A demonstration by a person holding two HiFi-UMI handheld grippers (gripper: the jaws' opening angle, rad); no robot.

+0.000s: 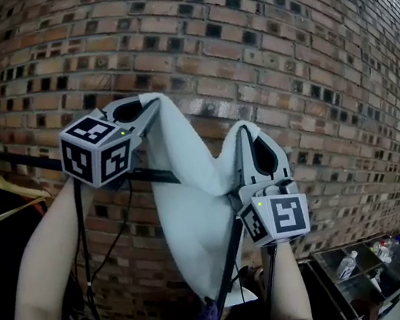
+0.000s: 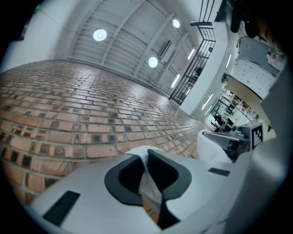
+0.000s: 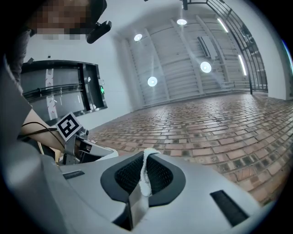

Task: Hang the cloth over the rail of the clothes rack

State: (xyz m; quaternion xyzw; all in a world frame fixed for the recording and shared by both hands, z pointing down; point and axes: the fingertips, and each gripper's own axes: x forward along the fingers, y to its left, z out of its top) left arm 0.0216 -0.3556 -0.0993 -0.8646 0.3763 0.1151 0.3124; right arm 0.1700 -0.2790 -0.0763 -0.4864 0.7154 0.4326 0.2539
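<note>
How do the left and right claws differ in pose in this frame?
The left claw is higher, level with the rail; the right claw is lower, to its right. The left claw lies tilted sideways; the right claw points steeply upward. Both are shut on the white cloth, which sags between them.

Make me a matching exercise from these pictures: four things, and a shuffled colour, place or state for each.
1 left claw
2 right claw
3 cloth
4 rail

A black, against the brick wall
B white, sagging between both claws
C shut on cloth, higher in head view
D shut on cloth, lower in head view

Pairs: 1-C, 2-D, 3-B, 4-A
</note>
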